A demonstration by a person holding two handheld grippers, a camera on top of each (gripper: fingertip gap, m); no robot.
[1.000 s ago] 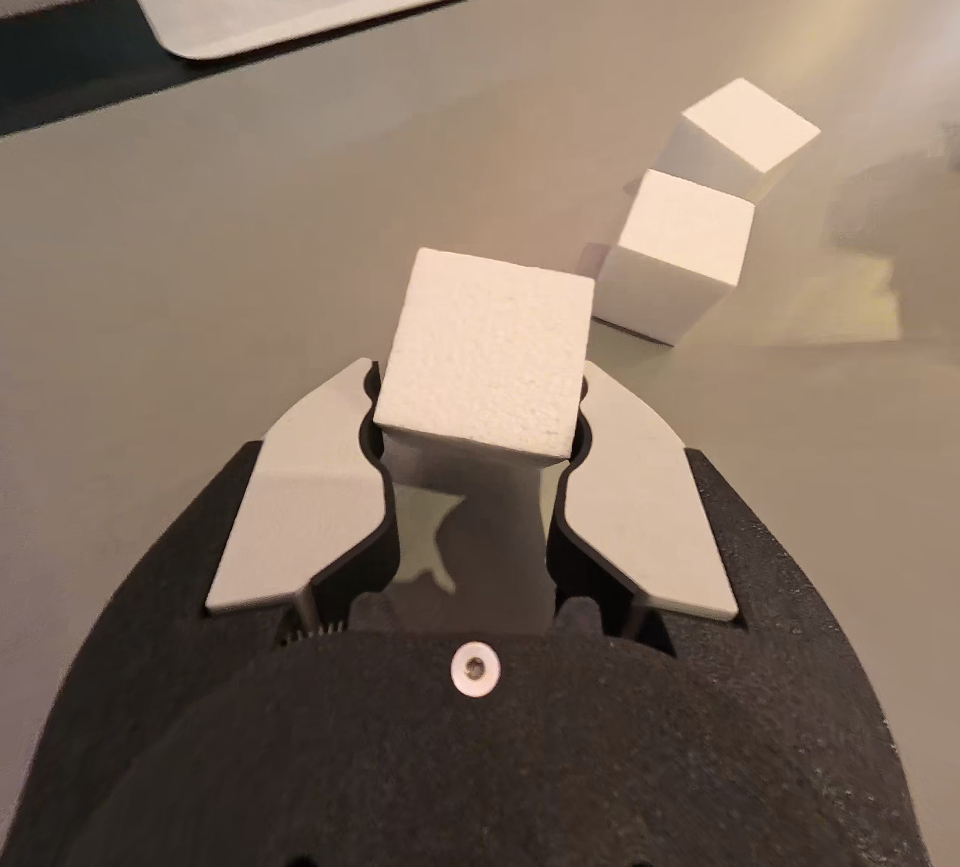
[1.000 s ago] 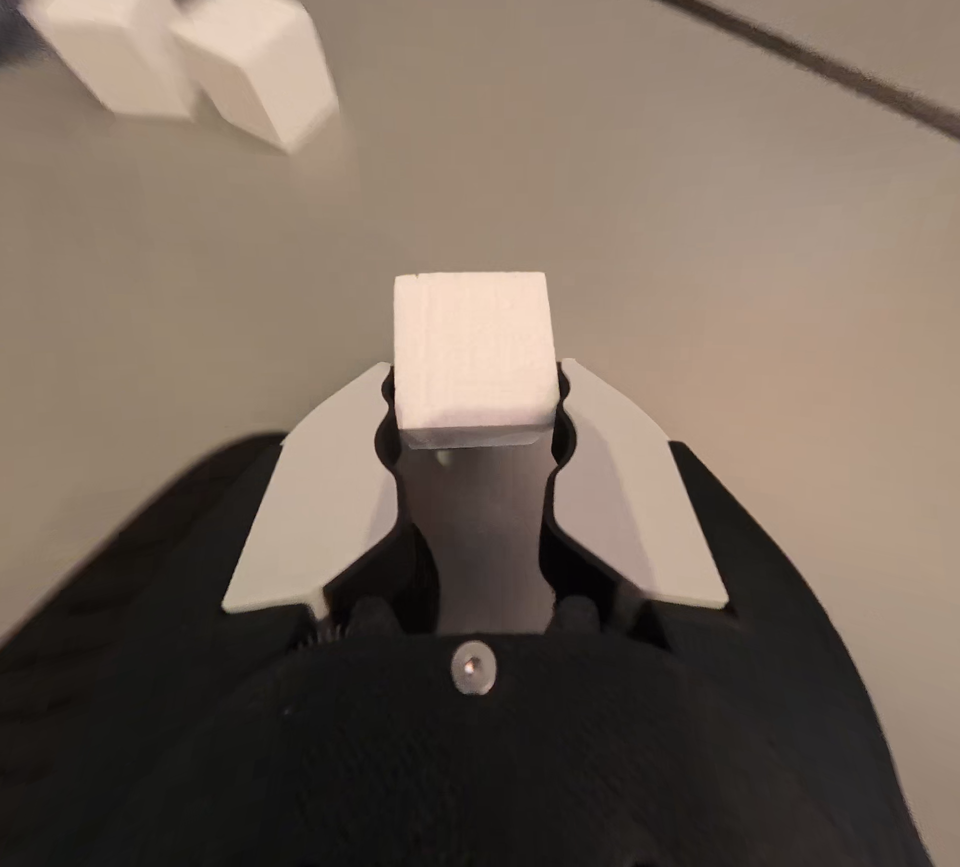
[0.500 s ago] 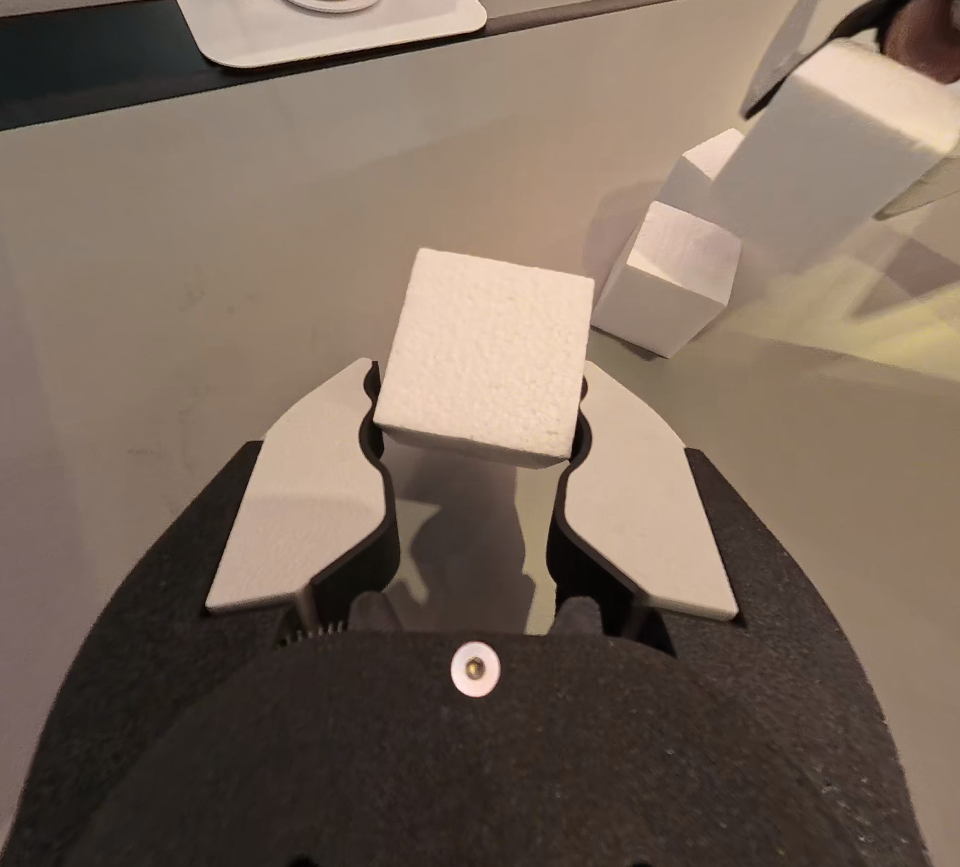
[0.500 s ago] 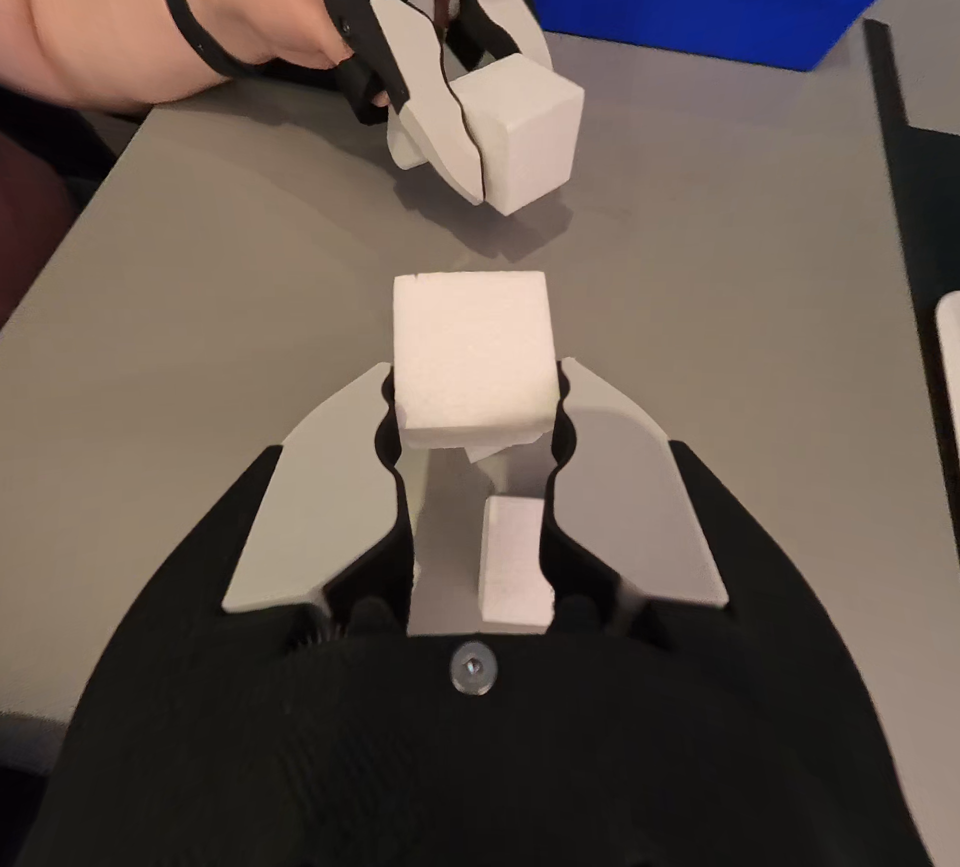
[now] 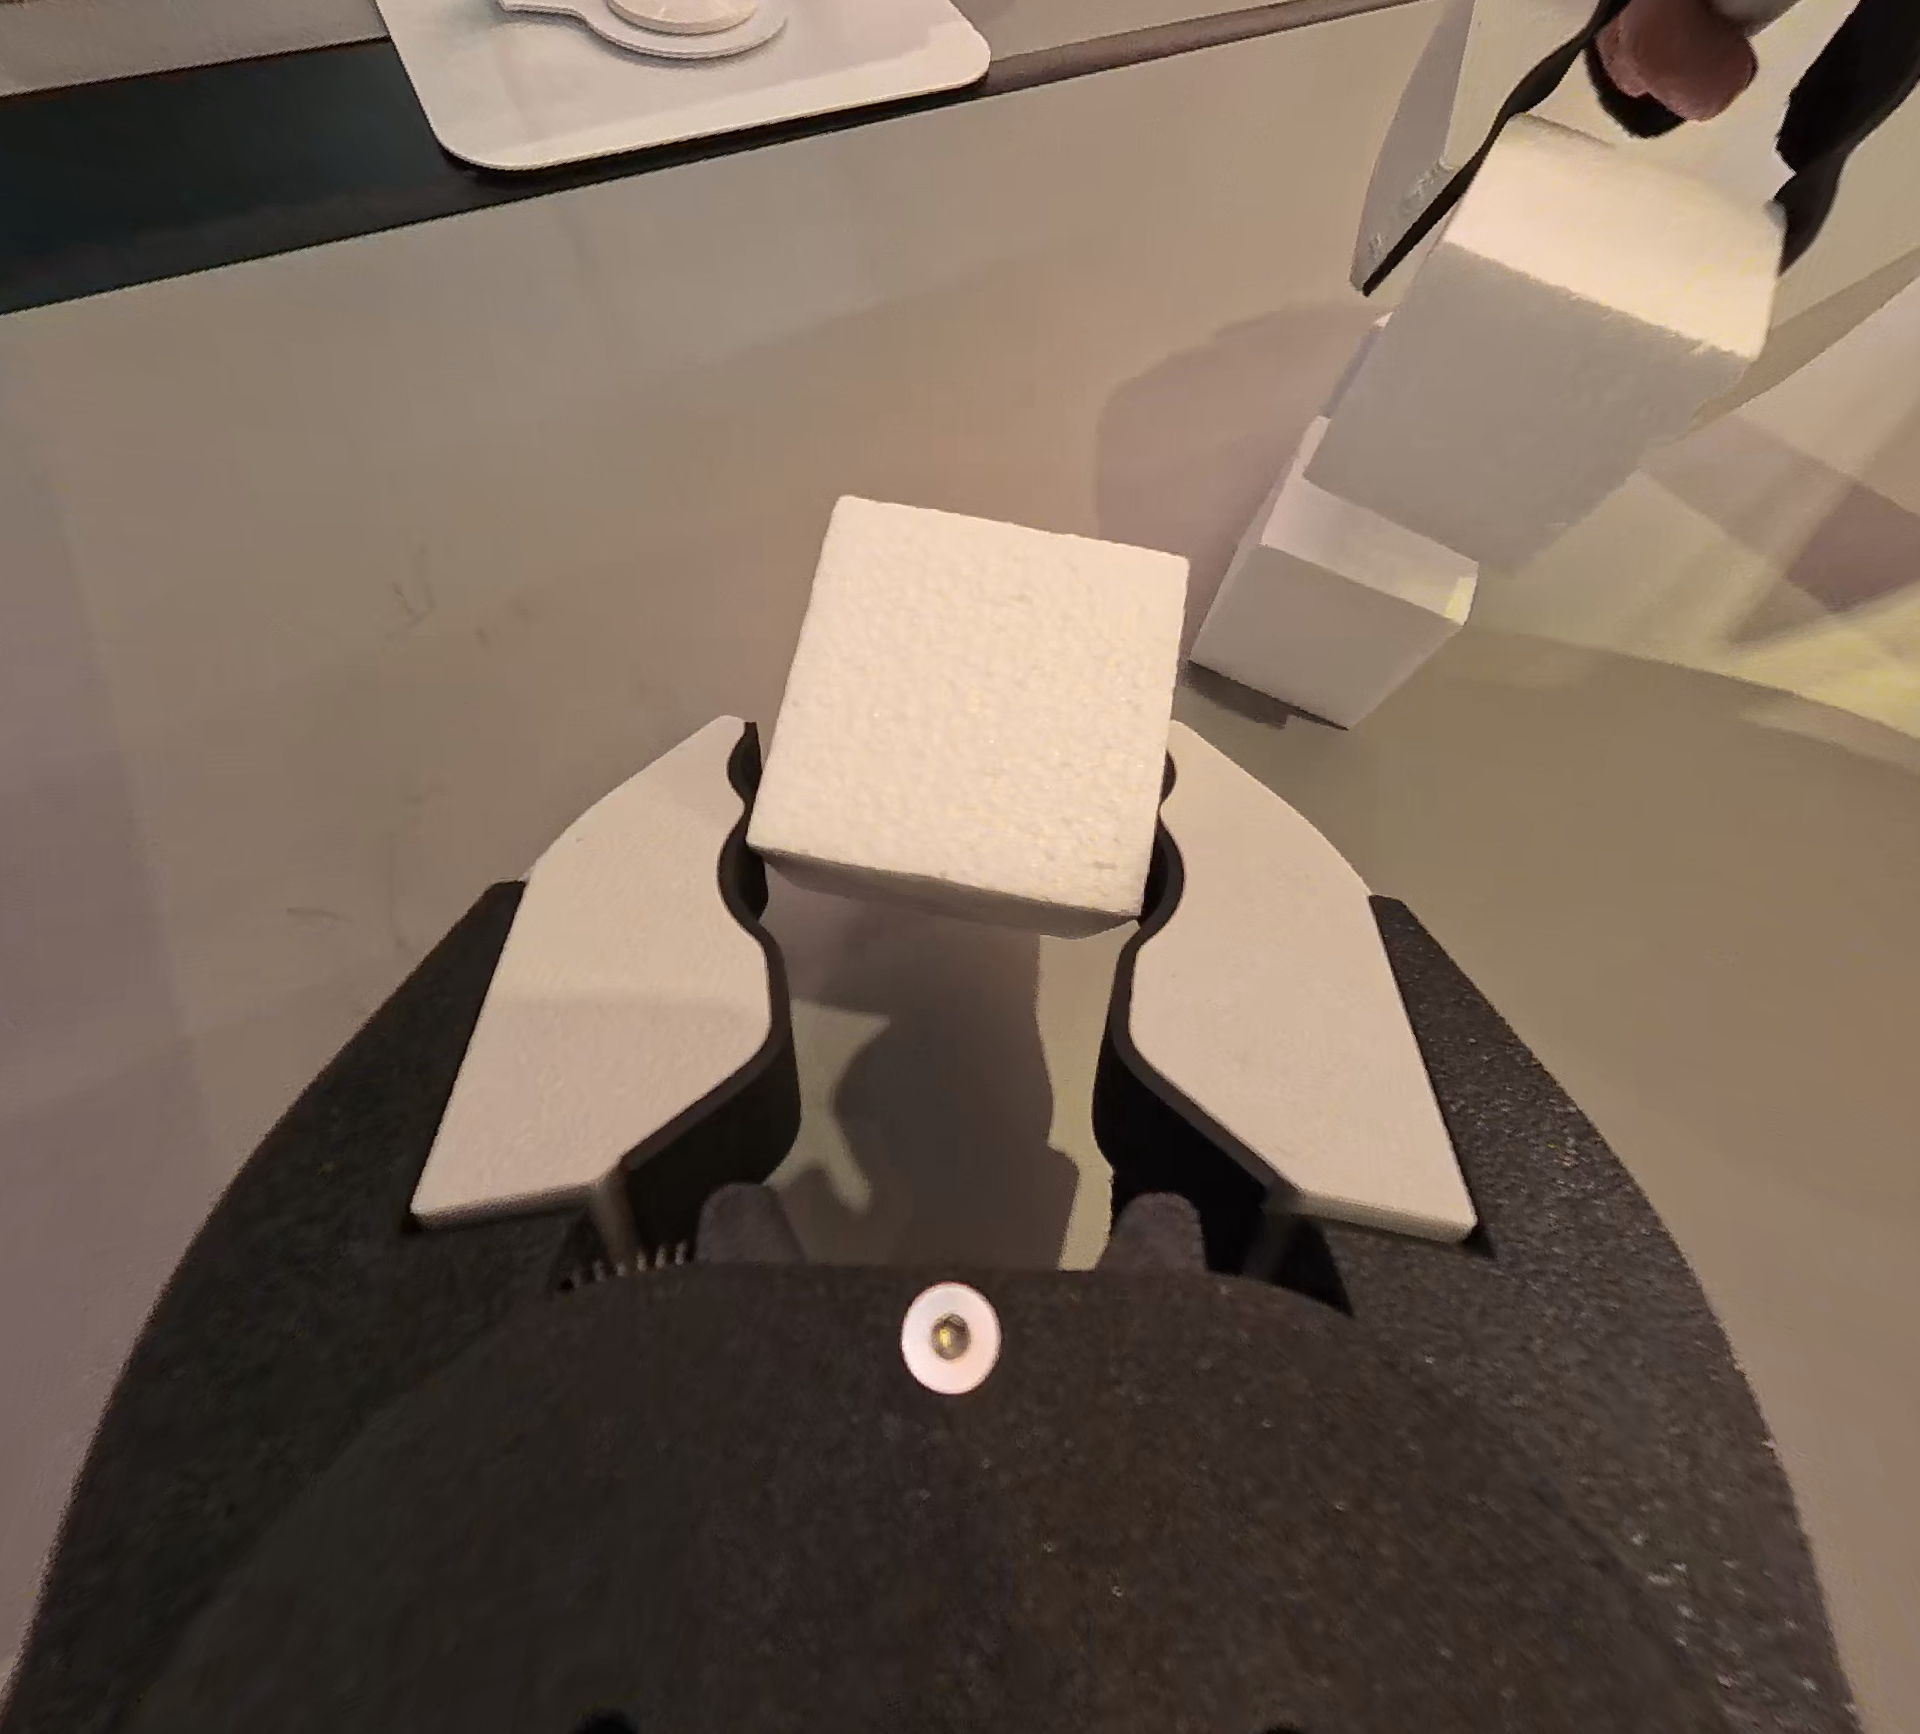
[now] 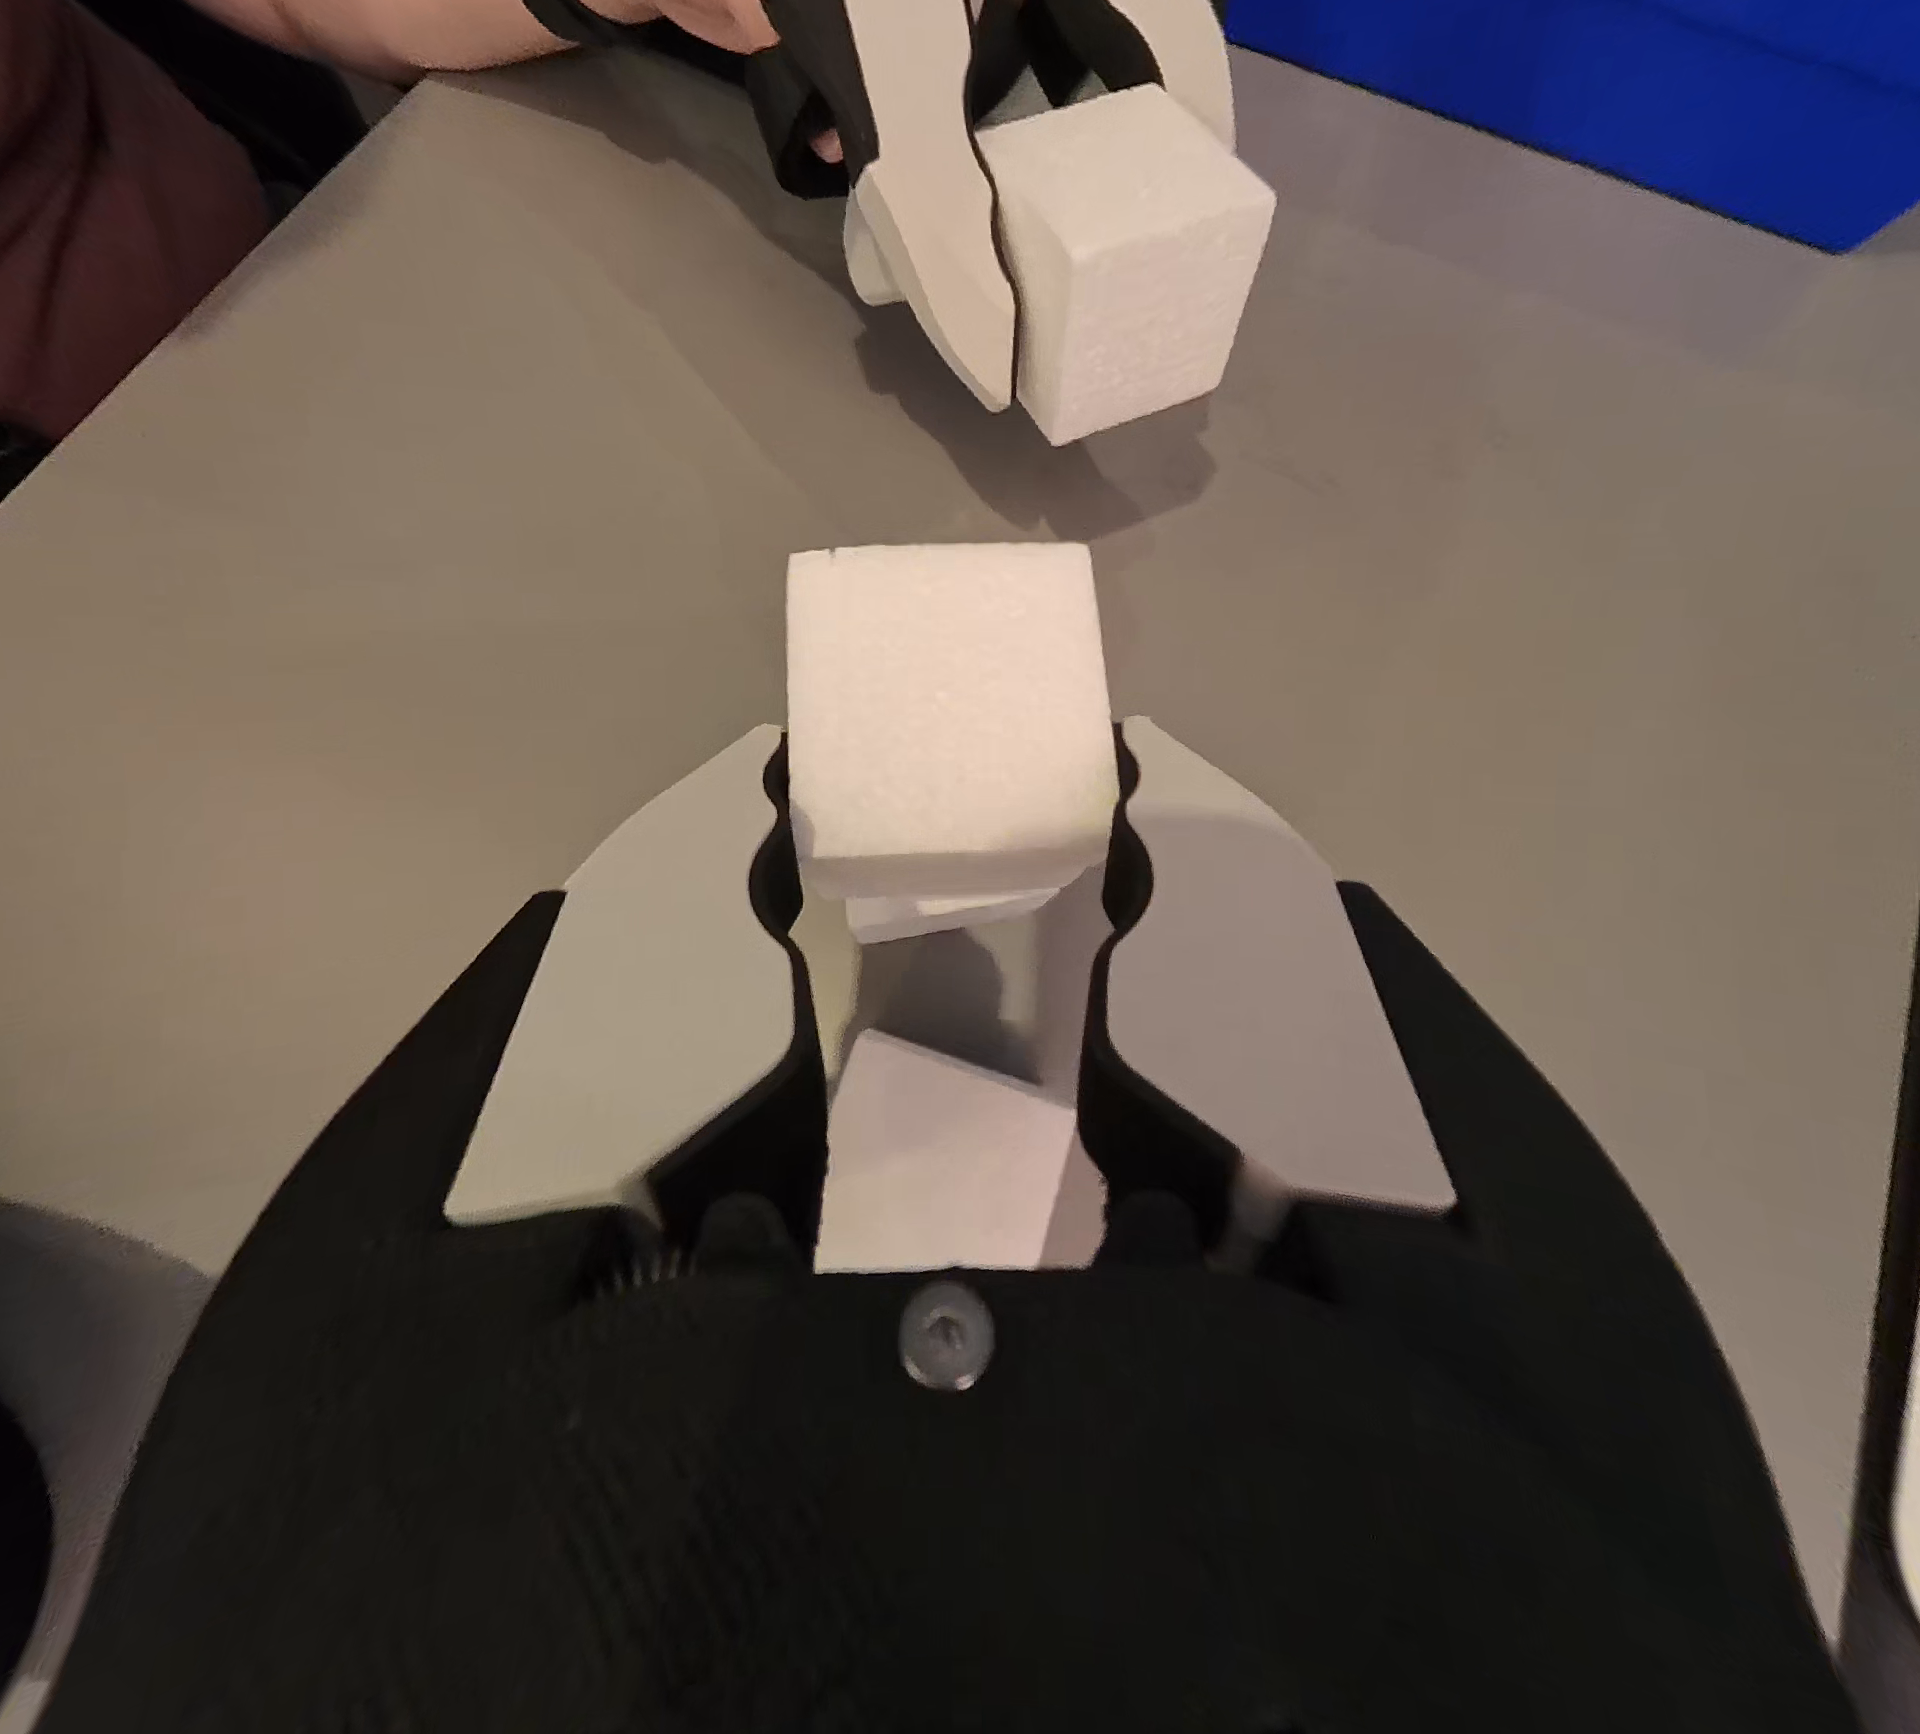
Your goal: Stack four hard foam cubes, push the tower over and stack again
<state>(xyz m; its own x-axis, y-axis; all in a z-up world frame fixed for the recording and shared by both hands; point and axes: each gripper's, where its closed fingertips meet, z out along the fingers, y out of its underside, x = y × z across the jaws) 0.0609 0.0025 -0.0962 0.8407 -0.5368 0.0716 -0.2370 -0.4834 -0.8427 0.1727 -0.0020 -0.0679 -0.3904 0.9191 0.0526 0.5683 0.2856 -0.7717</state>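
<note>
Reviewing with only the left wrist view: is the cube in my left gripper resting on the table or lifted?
Observer: It looks lifted. In the right wrist view the left gripper holds the left cube tilted above the table, with a shadow under it.
Operator: What is under the right gripper's load?
Observer: Between the fingers of the right gripper, below the right cube, a table cube shows.
Operator: Anything behind my left gripper?
Observer: A blue bin stands behind it.
</note>
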